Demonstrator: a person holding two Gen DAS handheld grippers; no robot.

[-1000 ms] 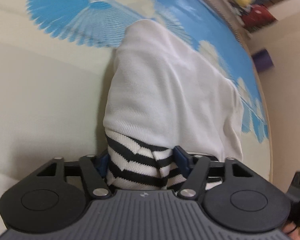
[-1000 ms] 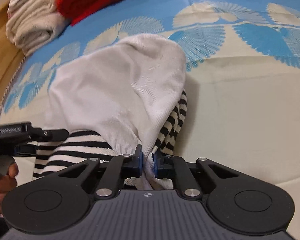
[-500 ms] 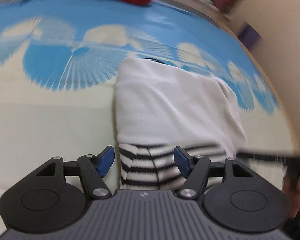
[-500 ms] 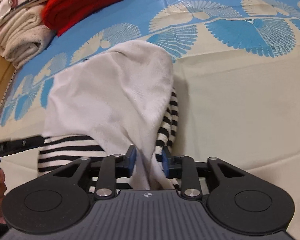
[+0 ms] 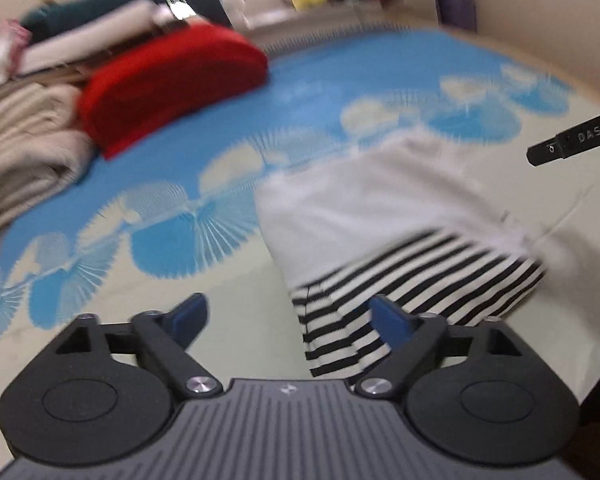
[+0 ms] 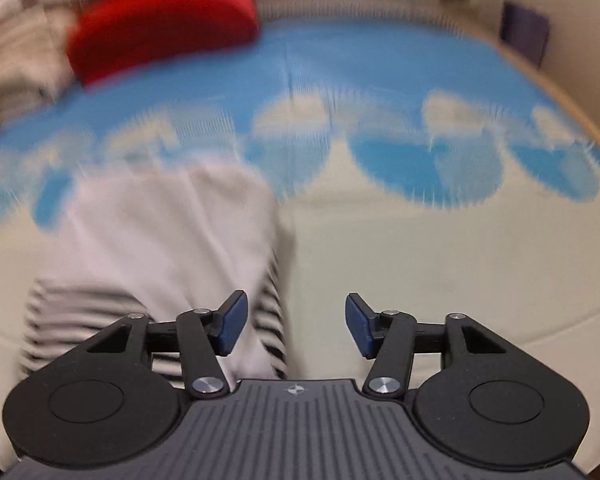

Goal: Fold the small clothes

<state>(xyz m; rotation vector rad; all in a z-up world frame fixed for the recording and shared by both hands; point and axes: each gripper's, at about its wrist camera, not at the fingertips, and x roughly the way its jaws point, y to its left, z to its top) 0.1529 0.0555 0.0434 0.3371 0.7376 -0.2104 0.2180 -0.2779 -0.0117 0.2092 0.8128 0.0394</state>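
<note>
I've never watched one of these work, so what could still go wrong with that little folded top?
Both grippers, left and right, have just been opening, with nothing pinched. The folded striped garment lies loose on the bedspread, so it might spring open. Its striped edge sits right under the left fingers, which could snag it.

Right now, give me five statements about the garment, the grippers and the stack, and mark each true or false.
1. The left gripper is open, with no cloth pinched between its pads. True; its jaws have just been opening.
2. The right gripper is clamped on the garment. False: its jaws have just been opening and stand apart, the cloth lying below and to their left.
3. The garment is white with a black-striped part nearest the grippers. True.
4. A red folded item lies on top of the garment. False: it lies apart, farther back, beside a cream stack.
5. The bedcover is plain grey. False: it is blue and cream with fan shapes.
</note>
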